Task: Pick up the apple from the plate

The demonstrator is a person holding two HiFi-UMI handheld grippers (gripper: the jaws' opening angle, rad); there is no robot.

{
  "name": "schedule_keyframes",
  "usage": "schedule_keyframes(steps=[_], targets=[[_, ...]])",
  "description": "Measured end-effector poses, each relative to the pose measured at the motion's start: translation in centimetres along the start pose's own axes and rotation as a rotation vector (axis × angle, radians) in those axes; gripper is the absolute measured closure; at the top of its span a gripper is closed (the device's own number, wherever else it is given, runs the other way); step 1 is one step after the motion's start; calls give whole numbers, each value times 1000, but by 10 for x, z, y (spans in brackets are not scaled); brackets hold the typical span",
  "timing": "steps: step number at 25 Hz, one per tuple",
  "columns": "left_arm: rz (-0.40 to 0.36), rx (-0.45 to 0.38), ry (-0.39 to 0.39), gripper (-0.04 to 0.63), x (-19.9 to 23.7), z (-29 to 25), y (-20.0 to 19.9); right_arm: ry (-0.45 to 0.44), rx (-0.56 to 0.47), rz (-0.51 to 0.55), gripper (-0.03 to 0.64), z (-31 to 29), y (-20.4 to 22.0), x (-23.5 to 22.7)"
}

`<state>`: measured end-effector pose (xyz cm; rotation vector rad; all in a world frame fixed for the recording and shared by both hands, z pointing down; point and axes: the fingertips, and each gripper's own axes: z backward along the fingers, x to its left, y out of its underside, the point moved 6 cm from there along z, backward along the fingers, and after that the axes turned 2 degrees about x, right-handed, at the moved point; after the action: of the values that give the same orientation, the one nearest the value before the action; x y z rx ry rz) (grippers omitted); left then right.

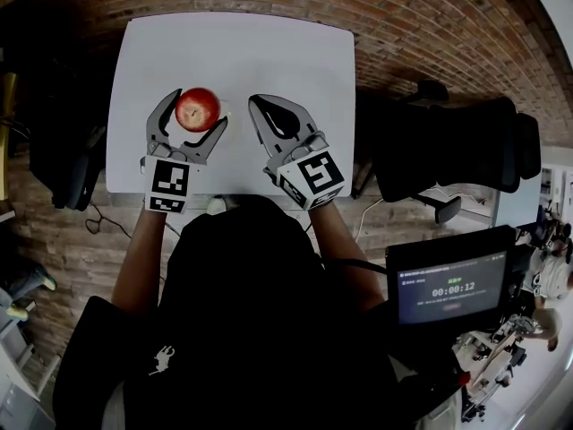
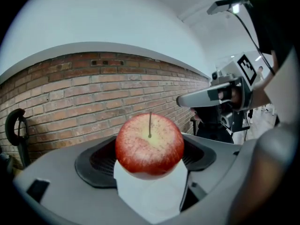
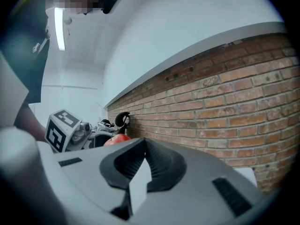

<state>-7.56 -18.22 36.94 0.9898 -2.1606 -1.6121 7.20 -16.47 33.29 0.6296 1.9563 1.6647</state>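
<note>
Closest of all is the person (image 1: 242,330) in a black top, with both arms reaching out toward the apple (image 2: 149,145). Each arm ends at a cube with black and white squares. The left cube (image 1: 168,184) is just this side of the apple, and the right cube (image 1: 313,176) is off to the apple's right. Next comes the left gripper (image 1: 199,107). Its jaws are pinching the red apple, one dark pad pressed on each side. The apple's little stem points up. The apple is over the white tabletop (image 1: 242,52), close to the near edge. I cannot tell if it is touching anything under it, because all is white there. The right gripper (image 1: 254,102) is just to the right of the apple and not touching it. Its jaws are pressed together with nothing in them. Farther right of the apple, past the tabletop's edge, is a black chair (image 1: 457,146). Behind the apple, past the far edge of the tabletop, is a brick wall (image 2: 93,93).
</note>
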Motion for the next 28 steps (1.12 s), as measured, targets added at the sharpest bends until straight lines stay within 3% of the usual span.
schedule_keyframes(steps=[12,28], targets=[[26,-100,-20,192,15,19,-35,16,-39,-24,612,2,-24,4],[12,-112,-10,192,8,24,-36,23,-70,1,614,10,-33,8]])
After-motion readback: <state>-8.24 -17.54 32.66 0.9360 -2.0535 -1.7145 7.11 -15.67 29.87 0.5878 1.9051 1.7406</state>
